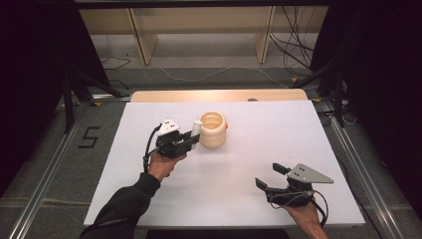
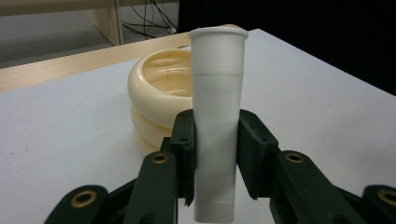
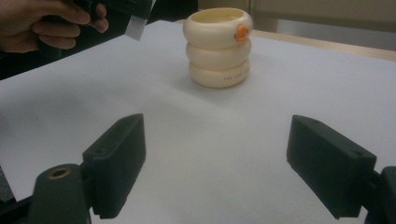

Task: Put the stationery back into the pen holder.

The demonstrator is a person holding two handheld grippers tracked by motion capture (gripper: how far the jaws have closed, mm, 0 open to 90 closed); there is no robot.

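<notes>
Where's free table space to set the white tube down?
Bare table lies between the cream ringed cup and the right hand-held gripper, and along the left and far right edges. It is crowded only where the left hand-held gripper holds the white tube against the cup's side.

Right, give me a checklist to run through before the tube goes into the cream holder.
1. Grip on the white tube: ok, the left gripper has its jaws pressed on both sides of it.
2. Tube upright, cap end up: ok in the left gripper view.
3. Cream holder standing upright on the table: ok.
4. Holder mouth free of anything: ok as far as its inside shows; the bottom cannot be seen.
5. Tube lined up over the mouth: not ok, it is beside the holder, not above it.
6. Right gripper out of the way: ok, open and apart from the holder.
</notes>
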